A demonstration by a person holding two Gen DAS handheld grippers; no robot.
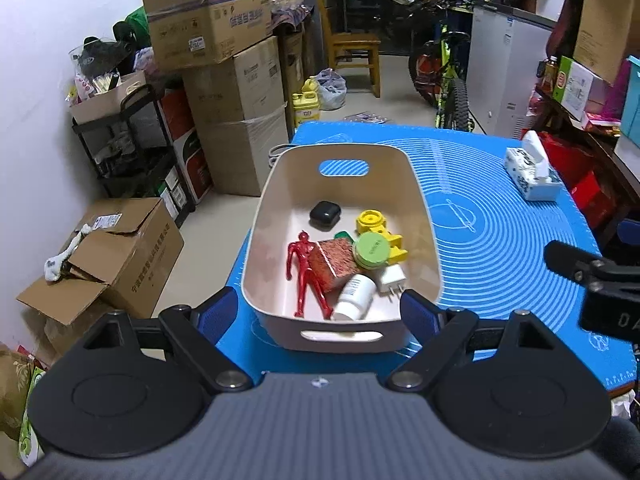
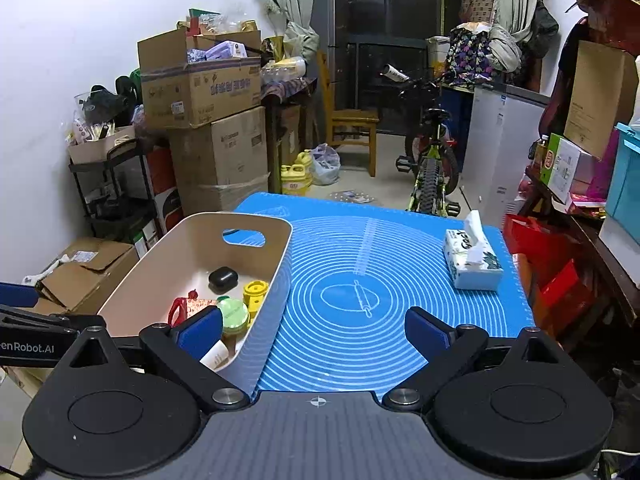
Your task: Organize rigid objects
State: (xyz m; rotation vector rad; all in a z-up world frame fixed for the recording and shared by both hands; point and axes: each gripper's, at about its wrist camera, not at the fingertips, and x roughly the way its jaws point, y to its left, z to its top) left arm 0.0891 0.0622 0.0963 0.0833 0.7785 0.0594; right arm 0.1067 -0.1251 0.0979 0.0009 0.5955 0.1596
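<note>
**Sorting bin filled on blue mat**

Gathered inside the beige plastic bin with cut-out handles (image 1: 416,200) are a red toy figure (image 1: 306,276), a black earbud case (image 1: 325,213), a green round tin (image 1: 372,251) and a white plug (image 1: 391,279). The left gripper (image 1: 320,308) is held spread, empty, at the bin's near end; the right gripper (image 2: 314,330) is likewise parted over the blue silicone mat (image 2: 360,264).

Legible txt: "enRobot.AI", cut off at frame edge, on the left gripper (image 2: 24,346) body at mid-left of right-wrist view; "DA", also cut off, on the right gripper (image 1: 612,316) body at right edge of left-wrist view; carton print too small/blurred to read.
</note>
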